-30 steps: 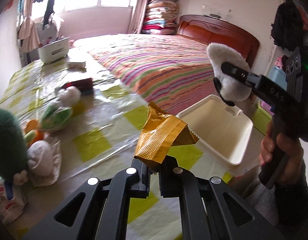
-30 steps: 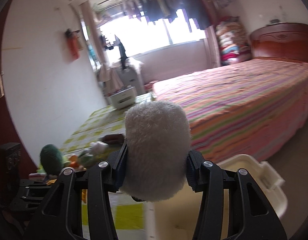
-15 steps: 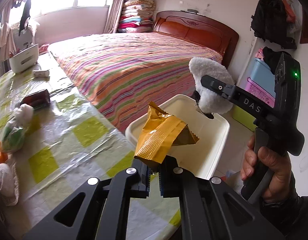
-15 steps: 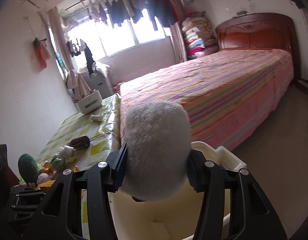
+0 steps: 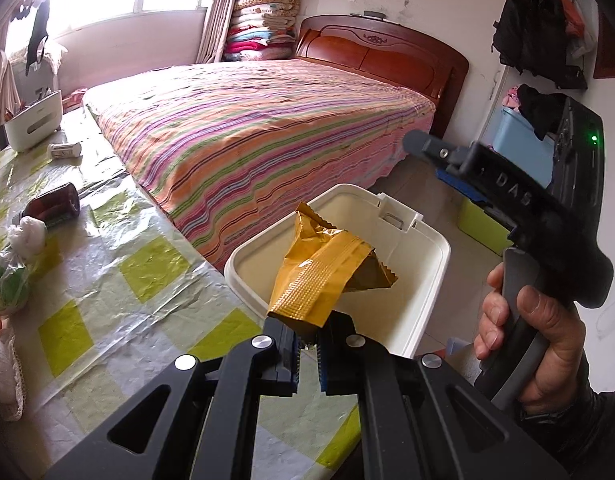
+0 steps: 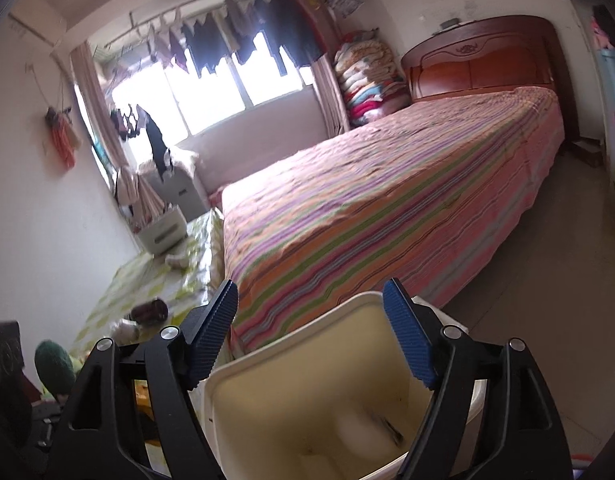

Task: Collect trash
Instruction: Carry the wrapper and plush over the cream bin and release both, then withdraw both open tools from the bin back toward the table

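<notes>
My left gripper (image 5: 306, 354) is shut on a crumpled gold snack wrapper (image 5: 327, 276) and holds it over the near rim of the white trash bin (image 5: 427, 280) beside the table. My right gripper (image 6: 313, 332) is open and empty above the same bin (image 6: 267, 364); it also shows in the left wrist view (image 5: 417, 146), held over the bin's far side. A white fluffy item (image 6: 367, 436), blurred, lies inside the bin near the bottom.
The table (image 5: 107, 280) with a green-checked plastic cover holds a dark brown bottle (image 5: 53, 205), a white crumpled ball (image 5: 26, 231), a green bag (image 5: 9, 284) and a white box (image 5: 33, 122). A striped bed (image 5: 267, 128) stands behind the bin.
My right gripper has opened and the white fluffy item has dropped into the bin. My left gripper has carried the gold wrapper from above the table to over the bin's rim.
</notes>
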